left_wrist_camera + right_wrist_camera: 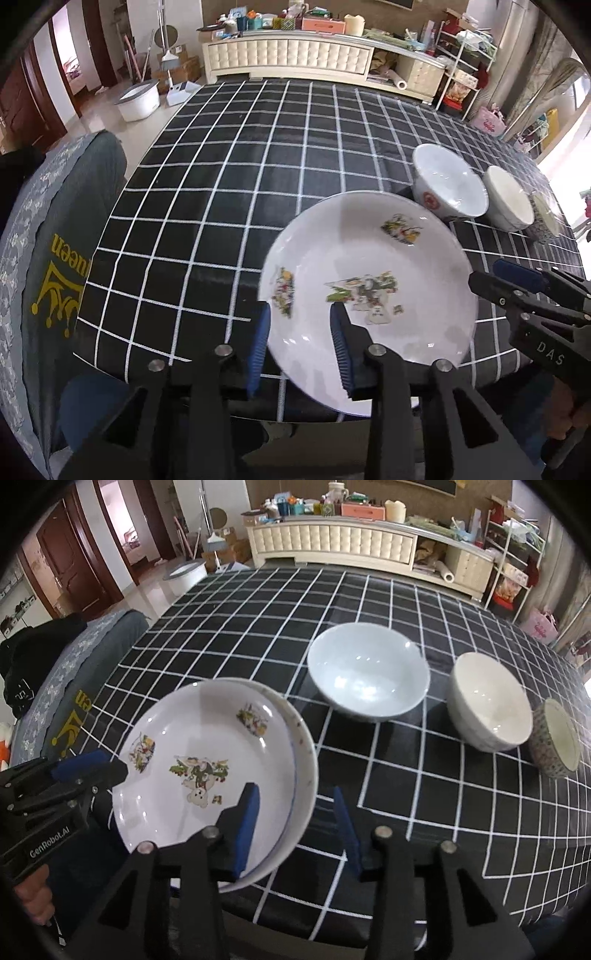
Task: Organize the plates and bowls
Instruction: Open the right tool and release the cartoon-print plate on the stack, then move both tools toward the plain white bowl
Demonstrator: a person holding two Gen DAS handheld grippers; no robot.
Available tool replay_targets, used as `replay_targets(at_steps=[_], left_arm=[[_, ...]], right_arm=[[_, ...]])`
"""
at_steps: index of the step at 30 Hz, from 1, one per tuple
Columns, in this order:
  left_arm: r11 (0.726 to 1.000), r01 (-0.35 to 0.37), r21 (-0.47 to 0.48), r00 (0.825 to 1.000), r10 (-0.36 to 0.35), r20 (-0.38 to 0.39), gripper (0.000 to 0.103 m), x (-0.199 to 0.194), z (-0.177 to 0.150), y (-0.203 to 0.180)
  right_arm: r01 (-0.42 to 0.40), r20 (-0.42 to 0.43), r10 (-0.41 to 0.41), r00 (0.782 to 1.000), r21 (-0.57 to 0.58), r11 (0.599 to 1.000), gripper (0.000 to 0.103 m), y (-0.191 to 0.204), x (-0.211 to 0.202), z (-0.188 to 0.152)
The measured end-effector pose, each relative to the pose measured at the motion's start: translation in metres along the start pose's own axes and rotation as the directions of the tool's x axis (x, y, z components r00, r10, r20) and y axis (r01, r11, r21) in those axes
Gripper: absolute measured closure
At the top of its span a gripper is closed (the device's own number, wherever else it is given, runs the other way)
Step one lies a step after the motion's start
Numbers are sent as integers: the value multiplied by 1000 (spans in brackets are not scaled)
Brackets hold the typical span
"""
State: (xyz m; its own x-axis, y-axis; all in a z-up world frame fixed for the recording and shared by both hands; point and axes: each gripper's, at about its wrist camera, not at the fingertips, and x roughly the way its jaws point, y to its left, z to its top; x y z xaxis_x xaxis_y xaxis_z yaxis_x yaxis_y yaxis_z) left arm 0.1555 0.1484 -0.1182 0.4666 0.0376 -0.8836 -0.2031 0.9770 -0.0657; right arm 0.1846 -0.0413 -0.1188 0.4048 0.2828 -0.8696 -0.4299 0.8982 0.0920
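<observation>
My left claw (pixel 301 347) is spread wide with the near-left rim of the cartoon plate (pixel 369 295) passing between its two blue pads; the pads stand clear of the rim on both sides, so I grip nothing yet. My right claw (pixel 295 823) is just as wide, straddling the right rim of the stack: the cartoon plate sits on a plain plate (pixel 304 760) whose edge shows just beyond it. Neither claw has hold of anything.

Ahead and to the right of my right claw stand three bowls in a row on the checked worktop (pixel 406 602): a pale blue bowl (pixel 367 672), a cream bowl (pixel 489 701) and a small patterned bowl (pixel 557 738) furthest right.

To do this well, I judge I should settle one pad under the rim and one over it before closing, squeeze gently since glazed china slips, and lift level so the top plate does not slide. The stack overhangs the near edge of the worktop, so I must not nudge it towards me.

Both claws come in low and nearly level from the near edge, angled slightly inward towards each other; a hand (pixel 33 897) grips the left handle.
</observation>
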Motion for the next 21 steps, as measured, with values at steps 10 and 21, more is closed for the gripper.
replay_targets(at_steps=[10, 21], left_arm=[[997, 41, 66, 996, -47, 76, 59, -34, 11, -38], [991, 66, 112, 989, -80, 126, 53, -52, 38, -71]], right_arm=[[8, 86, -10, 996, 28, 1000, 51, -22, -41, 3], [14, 156, -18, 988, 32, 999, 51, -46, -69, 25]])
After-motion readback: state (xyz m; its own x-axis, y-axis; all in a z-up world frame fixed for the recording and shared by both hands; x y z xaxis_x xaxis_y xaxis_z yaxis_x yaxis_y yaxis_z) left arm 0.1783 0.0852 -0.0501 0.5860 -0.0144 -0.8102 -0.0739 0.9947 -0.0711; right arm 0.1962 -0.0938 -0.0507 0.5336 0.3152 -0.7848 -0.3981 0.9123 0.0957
